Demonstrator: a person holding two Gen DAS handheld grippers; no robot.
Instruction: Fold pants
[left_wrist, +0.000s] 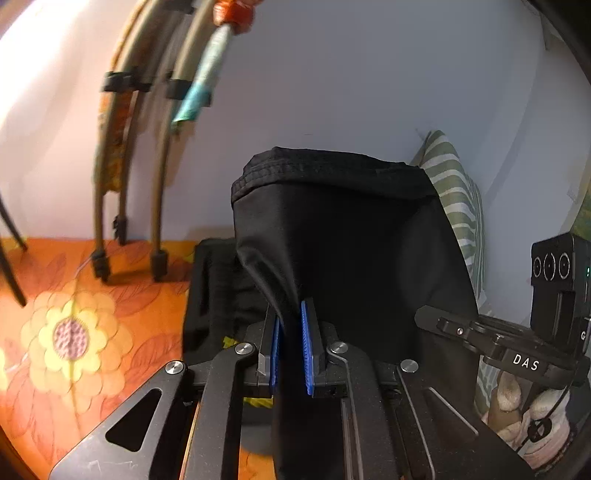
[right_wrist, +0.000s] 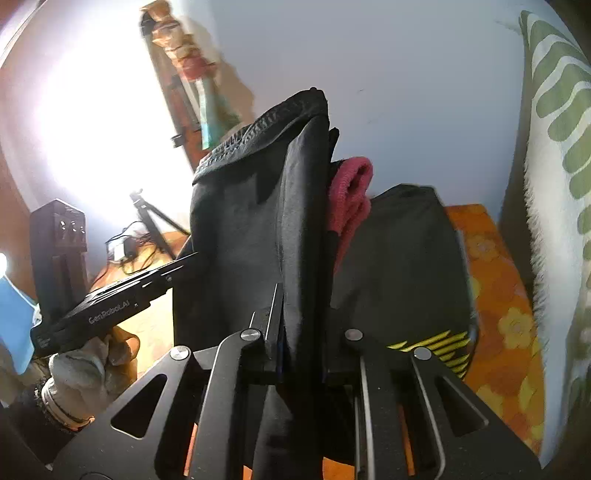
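One pair of black pants (left_wrist: 351, 236), two grippers, one striped pillow (left_wrist: 458, 206).

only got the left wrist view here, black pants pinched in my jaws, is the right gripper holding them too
Observer: Yes. In the right wrist view the right gripper is shut on the black pants, with the cloth rising straight up from its jaws.
Operator: anything behind the pants i can't see
Observer: A pink cloth shows just past the lifted fabric on its right edge.
Operator: what's under it
Observer: A second dark garment with yellow stripes lies on the orange floral sheet, right of the pants.
Operator: and my own gripper from there
Observer: The left gripper's body reaches in from the left, its tips hidden behind the pants.
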